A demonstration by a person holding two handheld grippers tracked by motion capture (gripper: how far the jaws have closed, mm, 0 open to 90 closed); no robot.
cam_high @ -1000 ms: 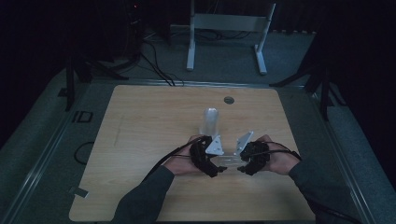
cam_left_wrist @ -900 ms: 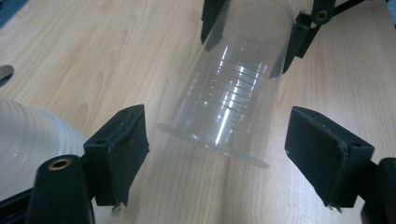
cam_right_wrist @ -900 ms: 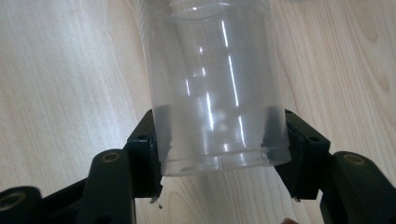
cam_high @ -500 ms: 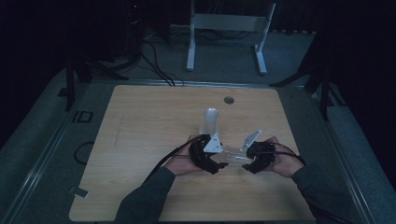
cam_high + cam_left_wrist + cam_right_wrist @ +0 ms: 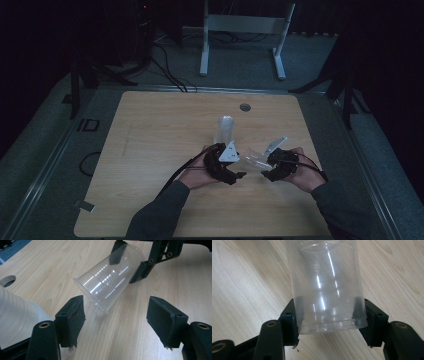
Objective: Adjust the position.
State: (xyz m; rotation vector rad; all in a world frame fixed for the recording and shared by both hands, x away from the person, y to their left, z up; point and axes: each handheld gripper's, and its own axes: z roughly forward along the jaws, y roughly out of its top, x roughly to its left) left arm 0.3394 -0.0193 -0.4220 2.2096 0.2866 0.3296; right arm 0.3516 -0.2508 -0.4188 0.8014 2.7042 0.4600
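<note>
Dark room, floor cables and a white metal stand point(image 5: 245, 24) behind a light wood desk point(image 5: 150, 150) with a round cable hole point(image 5: 244, 107) near its far edge.

We see the clear plastic cup point(image 5: 107, 285) near the desk's front, right of centre, lying tilted. Its long axis runs roughly level between the two hands: base toward the right tool point(image 5: 328, 315), open mouth toward the left tool point(image 5: 115, 312). It has ribbed rings round the middle. We can't tell if its rim touches the wood.

Right tool is clenched on the cup near its base, one pad on each side of the wall.

Left tool's jaws have just been closing. Nothing is between the pads, they stand apart, and the cup's rim sits just ahead of them, so it is released.

A stack of cups point(image 5: 225, 129) stands upright just behind the left hand. In the left gripper view it is cut off by the frame edge, blurred white, just beside one jaw. The sleeves fade into the dark at the bottom of the high view.
</note>
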